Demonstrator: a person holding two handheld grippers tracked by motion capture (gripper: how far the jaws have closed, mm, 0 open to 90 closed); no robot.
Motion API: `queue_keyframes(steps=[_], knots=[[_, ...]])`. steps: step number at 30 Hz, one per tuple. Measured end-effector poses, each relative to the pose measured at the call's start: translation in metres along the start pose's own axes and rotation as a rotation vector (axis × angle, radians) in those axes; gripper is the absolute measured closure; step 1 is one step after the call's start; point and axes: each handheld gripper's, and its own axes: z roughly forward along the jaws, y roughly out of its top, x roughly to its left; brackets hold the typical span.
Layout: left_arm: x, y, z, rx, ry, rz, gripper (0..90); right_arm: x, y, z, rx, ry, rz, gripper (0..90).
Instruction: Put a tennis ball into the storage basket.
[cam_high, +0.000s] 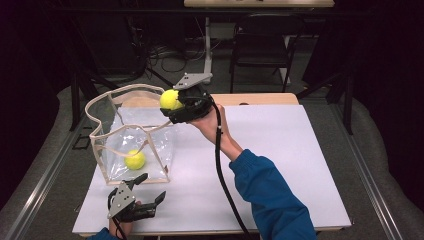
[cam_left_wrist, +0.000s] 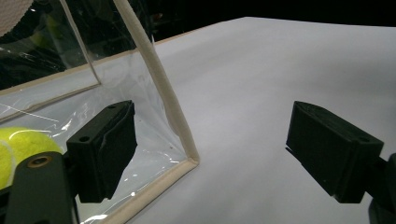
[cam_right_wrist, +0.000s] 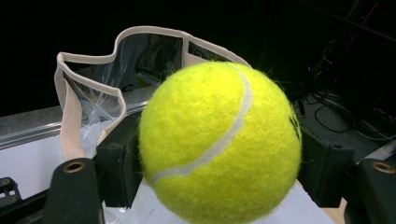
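Between the two black pads of the right tongs (cam_high: 176, 102) sits a yellow tennis ball (cam_high: 170, 99), pressed from both sides so that the jaws are closed onto it. In the right gripper view the same ball (cam_right_wrist: 219, 142) bulges out past both pads, its white seam curving across the front. These tongs are held up above the bench, over the near right rim of a clear plastic bag (cam_high: 131, 135) with a beige fabric trim, and the ball hangs just above that rim. A black cable trails from the tongs down along a forearm in a blue sleeve (cam_high: 272, 192), and a grey three-cornered plate tops the tool.

Down at the near left edge of the bench, the left tongs (cam_high: 142, 187) stand wide apart with nothing between the pads. In the left gripper view they (cam_left_wrist: 210, 154) straddle the bag's lower front corner, where the upright beige seam meets the bottom seam; one pad is close against the clear wall, the other well apart over bare surface.

Inside the bag a second tennis ball (cam_high: 135, 160) lies on the bottom, towards the front. The bag stands upright and open, its rim wavy, on the left part of the white bench (cam_high: 280, 150). Beyond the bench a dark chair (cam_high: 262, 45) stands on the floor.
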Motion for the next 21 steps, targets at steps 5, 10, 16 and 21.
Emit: queue_keyframes(steps=[5, 10, 16, 21], knots=[[0.0003, 0.0002, -0.0002, -0.001, 0.001, -0.004, 16.0, 0.0002, 0.0011, 0.0006, -0.006, 0.006, 0.005, 26.7], [0.0002, 0.0, 0.0001, 0.001, 0.002, -0.002, 16.0, 0.0003, 0.0015, 0.0018, 0.001, 0.004, 0.003, 26.7], [-0.0001, 0.0002, 0.0, -0.001, 0.002, -0.001, 16.0, 0.0019, 0.0035, 0.0035, -0.003, 0.006, 0.002, 26.7], [-0.0003, 0.0005, -0.0006, 0.003, 0.0, -0.001, 16.0, 0.005, 0.0044, 0.0063, -0.001, 0.01, -0.005, 26.7]])
